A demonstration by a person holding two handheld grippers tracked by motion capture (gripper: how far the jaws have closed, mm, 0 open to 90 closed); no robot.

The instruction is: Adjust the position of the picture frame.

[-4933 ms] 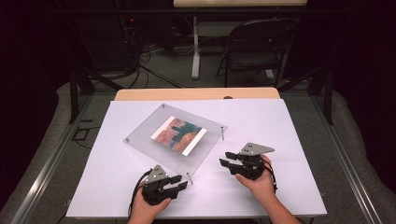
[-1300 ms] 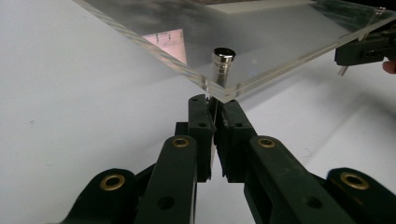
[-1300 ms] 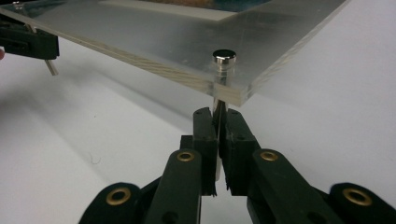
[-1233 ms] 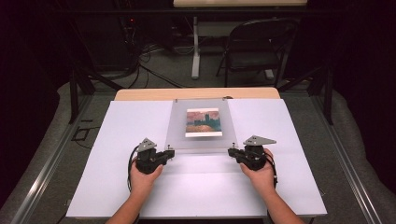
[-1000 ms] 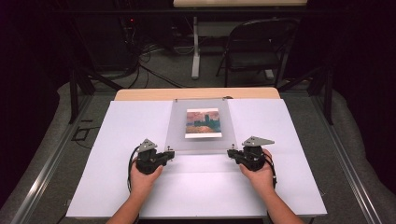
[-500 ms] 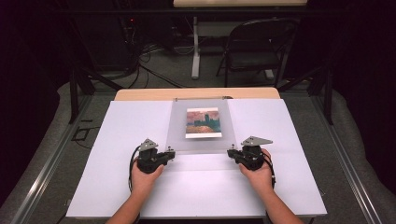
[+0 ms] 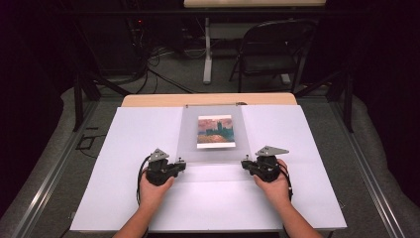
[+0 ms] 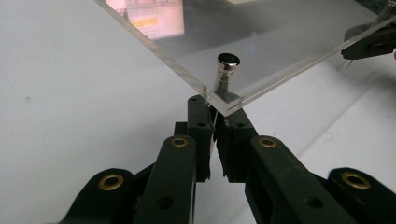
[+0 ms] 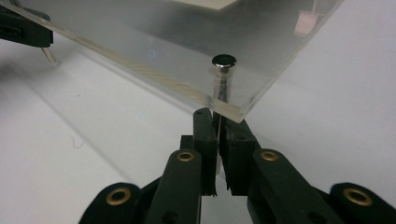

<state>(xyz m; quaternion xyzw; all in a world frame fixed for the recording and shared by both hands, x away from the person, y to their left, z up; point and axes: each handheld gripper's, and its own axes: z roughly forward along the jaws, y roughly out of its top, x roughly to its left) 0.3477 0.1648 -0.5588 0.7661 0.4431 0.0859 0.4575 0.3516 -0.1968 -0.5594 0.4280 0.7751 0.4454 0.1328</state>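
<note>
Left gripper (image 7: 179,164) at near-left corner of clear frame (image 7: 213,148), jaws clamped on corner edge just below metal post (image 8: 227,70). Frame with picture (image 7: 215,131) sits mid-table (image 7: 124,198) between both grippers. Right gripper (image 7: 245,164) clamped on near-right corner, same way.

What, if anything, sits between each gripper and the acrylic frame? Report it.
Nothing visible. The left gripper is shut on a near corner of the acrylic frame, by its metal standoff; the right gripper is shut on the other near corner.
</note>
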